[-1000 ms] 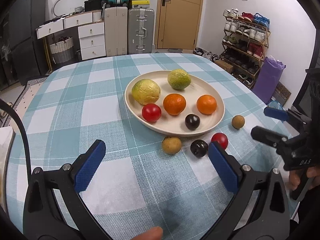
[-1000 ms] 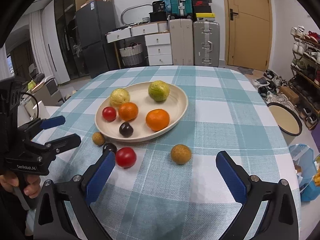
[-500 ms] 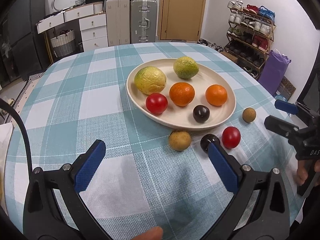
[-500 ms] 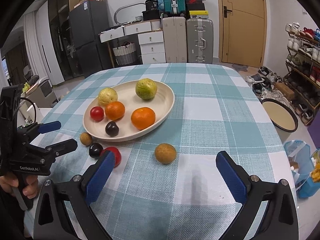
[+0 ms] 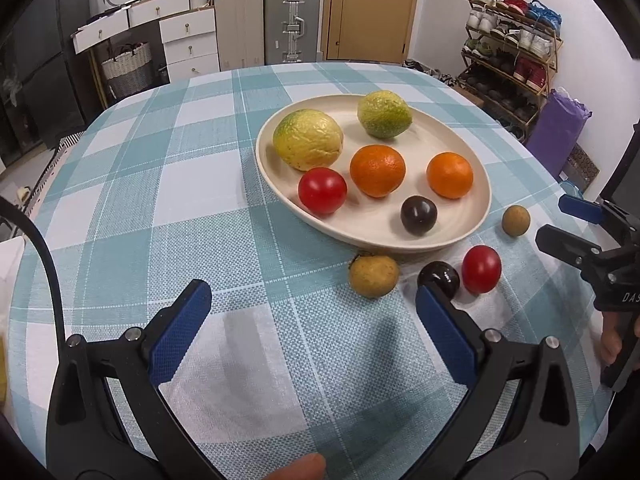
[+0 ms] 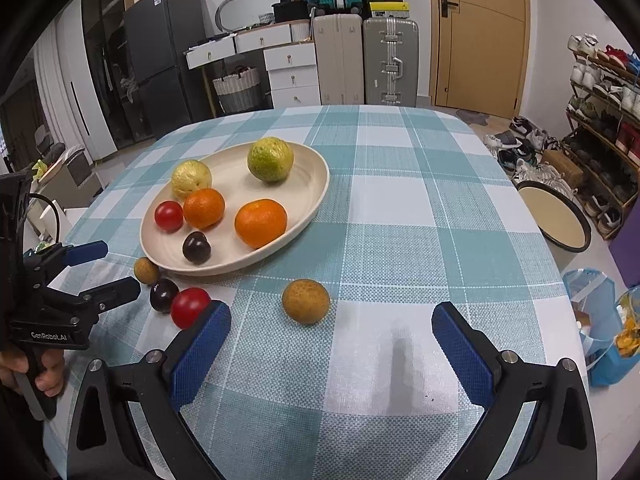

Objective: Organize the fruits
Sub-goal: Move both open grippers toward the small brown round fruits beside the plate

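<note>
Right gripper (image 6: 328, 344) wide open, empty | brown fruit (image 6: 306, 301) dead ahead, just left of centre, outside plate (image 6: 316, 200) | left gripper (image 5: 310, 328) wide too, farther off

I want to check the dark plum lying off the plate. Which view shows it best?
The right wrist view: the dark plum sits in plain sight, touching the red tomato. In the left wrist view the left gripper's fingertip hides its lower part.

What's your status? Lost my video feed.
Left gripper, right gripper: jaws open, empty. Six fruits in plate; four loose on the cloth beside it. Nothing blocking.
</note>
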`<action>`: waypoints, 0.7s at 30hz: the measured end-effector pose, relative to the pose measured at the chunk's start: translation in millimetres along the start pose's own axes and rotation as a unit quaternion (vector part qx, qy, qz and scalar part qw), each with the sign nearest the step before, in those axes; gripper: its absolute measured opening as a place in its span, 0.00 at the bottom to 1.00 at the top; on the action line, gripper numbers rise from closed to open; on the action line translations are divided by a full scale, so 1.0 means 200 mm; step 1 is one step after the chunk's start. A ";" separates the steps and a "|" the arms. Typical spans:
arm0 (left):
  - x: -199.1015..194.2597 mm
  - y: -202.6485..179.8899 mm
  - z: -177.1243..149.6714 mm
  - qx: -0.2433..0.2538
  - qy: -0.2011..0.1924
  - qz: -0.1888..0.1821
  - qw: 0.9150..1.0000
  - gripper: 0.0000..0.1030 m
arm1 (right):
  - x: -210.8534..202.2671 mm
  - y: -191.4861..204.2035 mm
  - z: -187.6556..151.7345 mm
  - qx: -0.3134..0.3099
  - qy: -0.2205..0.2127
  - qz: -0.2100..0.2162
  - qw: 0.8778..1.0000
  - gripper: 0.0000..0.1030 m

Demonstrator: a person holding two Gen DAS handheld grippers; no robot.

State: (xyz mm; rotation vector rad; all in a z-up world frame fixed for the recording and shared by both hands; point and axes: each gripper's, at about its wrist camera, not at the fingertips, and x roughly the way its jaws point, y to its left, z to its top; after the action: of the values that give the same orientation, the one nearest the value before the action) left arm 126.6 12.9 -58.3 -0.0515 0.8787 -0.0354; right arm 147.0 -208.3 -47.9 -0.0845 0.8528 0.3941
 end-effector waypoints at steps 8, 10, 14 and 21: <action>0.03 0.00 0.02 -0.003 0.008 0.000 1.000 0.99 | 0.04 0.00 0.01 -0.006 0.026 0.000 1.000 1.00; 0.04 0.00 0.03 -0.002 0.010 0.003 1.000 0.99 | 0.05 0.00 0.01 -0.007 0.027 0.003 1.000 1.00; 0.06 0.00 0.03 -0.005 0.017 0.007 1.000 0.99 | 0.05 0.00 0.02 -0.011 0.028 0.006 1.000 0.99; 0.07 0.01 0.03 -0.013 0.021 0.005 1.000 0.99 | 0.08 0.03 0.03 -0.027 0.037 0.016 0.999 0.86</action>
State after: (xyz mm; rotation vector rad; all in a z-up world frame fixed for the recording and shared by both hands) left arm 140.6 14.7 -66.2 -0.0709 0.9210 -0.0167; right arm 159.1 -196.3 -56.0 -0.1360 0.9170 0.4472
